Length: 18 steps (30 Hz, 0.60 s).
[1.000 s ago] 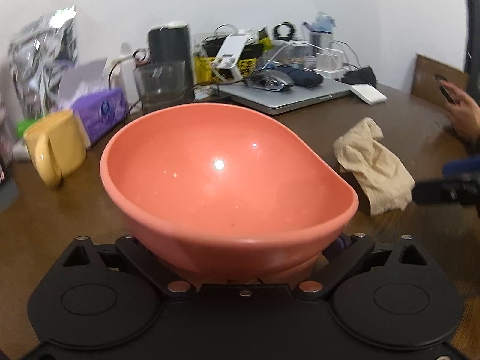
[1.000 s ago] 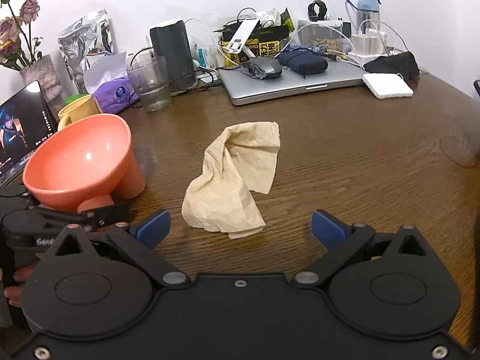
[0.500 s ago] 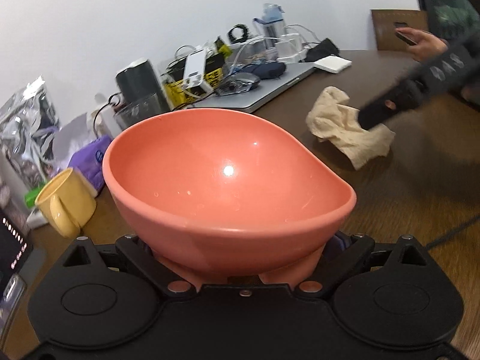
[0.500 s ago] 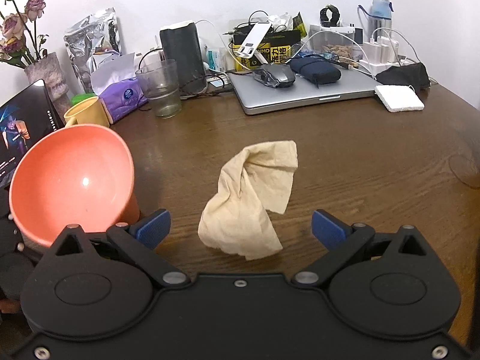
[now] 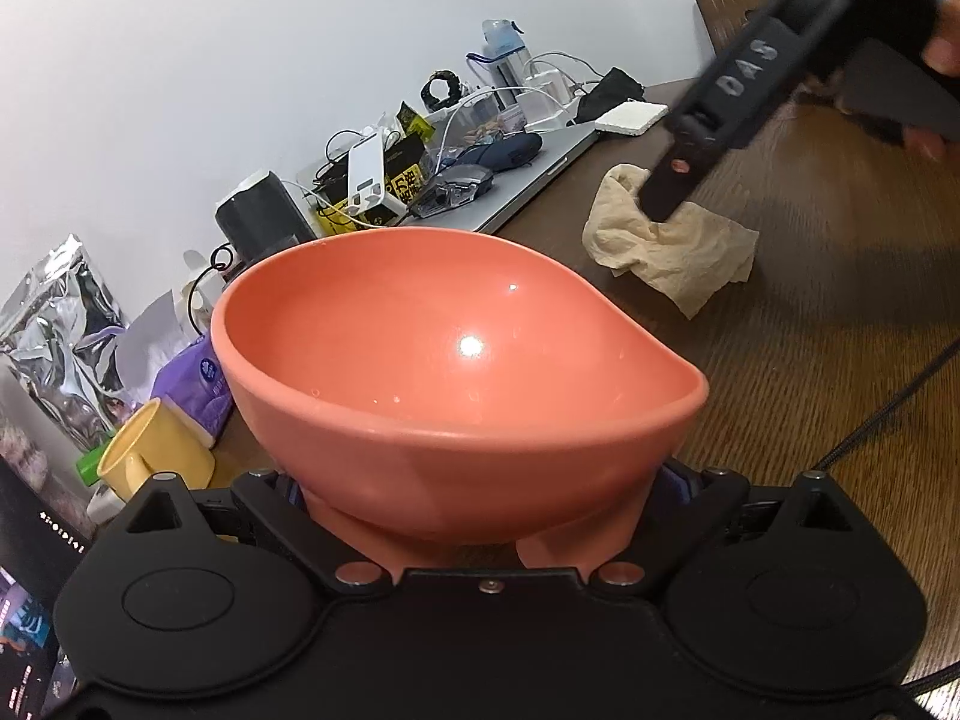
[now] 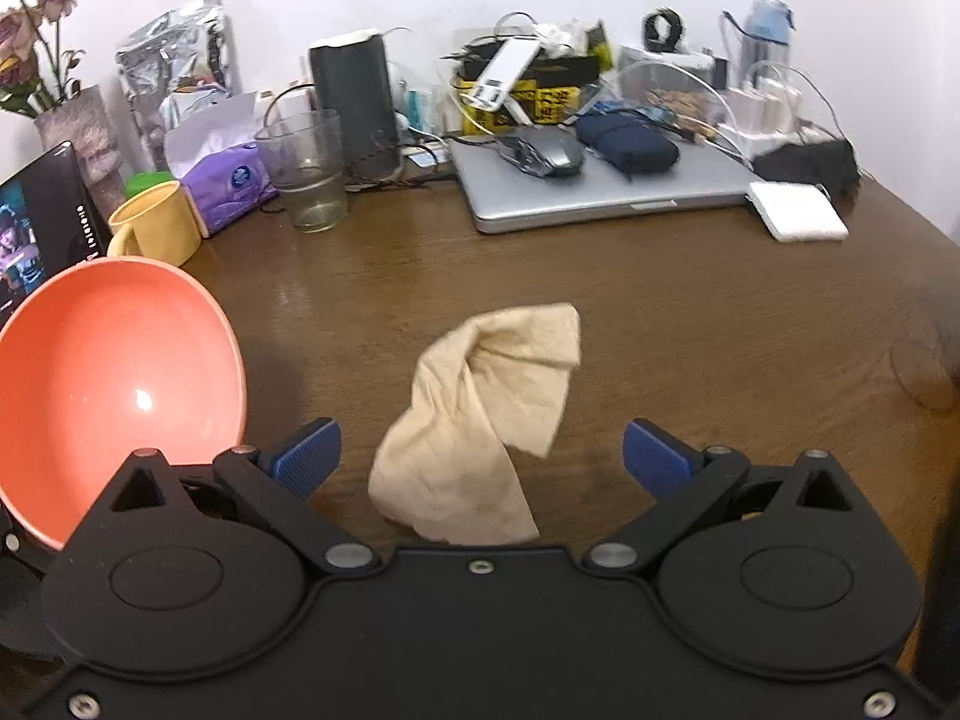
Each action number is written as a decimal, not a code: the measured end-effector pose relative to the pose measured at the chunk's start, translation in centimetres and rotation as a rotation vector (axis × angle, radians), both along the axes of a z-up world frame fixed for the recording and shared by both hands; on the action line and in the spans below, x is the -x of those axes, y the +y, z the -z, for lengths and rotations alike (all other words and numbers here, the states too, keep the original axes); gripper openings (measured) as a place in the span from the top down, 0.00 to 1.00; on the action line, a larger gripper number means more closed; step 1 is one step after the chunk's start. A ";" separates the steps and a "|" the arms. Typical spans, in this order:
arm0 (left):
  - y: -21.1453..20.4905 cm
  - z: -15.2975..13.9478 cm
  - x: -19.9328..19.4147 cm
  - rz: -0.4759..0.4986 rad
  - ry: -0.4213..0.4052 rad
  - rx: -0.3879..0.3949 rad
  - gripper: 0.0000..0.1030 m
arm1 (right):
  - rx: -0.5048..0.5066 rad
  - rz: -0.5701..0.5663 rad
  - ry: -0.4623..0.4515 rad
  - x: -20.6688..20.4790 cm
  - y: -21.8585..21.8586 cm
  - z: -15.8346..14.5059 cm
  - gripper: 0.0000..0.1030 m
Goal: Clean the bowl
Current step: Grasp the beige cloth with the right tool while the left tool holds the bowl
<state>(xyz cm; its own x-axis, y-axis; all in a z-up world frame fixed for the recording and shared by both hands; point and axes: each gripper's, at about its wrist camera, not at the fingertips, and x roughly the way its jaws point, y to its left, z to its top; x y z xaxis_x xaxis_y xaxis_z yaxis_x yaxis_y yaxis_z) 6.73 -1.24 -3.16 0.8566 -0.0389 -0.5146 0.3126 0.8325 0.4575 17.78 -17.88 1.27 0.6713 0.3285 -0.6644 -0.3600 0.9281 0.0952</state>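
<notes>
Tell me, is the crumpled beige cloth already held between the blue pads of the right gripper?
No, the beige cloth lies on the wooden table between the wide-open pads.

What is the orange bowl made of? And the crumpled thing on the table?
The bowl looks like smooth, glossy plastic or glazed ceramic: it shows bright light spots. The crumpled thing looks like soft beige cloth or paper towel, matte and wrinkly. The table looks like dark wood with grain lines.

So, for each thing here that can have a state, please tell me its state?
Bowl: tilted, empty, held at its foot.
Left claw: shut on the bowl.
Right claw: open, one finger on each side of the cloth.
Cloth: crumpled, lying on the table, not gripped.
Laptop: closed.
Glass: upright.
Yellow mug: upright.
</notes>
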 end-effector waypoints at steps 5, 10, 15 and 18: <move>0.0 -0.1 -0.1 -0.001 0.008 -0.003 0.07 | 0.019 -0.022 0.079 -2.9 1.5 0.8 0.02; 0.1 -0.2 -0.2 -0.002 0.020 0.005 0.07 | 0.042 -0.023 0.095 -3.8 2.3 1.3 0.03; 0.3 -0.3 -0.4 -0.013 0.030 0.017 0.07 | 0.065 -0.019 0.098 -4.3 2.9 1.6 0.03; 0.5 -0.3 -0.5 -0.022 0.032 0.021 0.07 | 0.080 -0.017 0.099 -4.6 3.3 1.8 0.03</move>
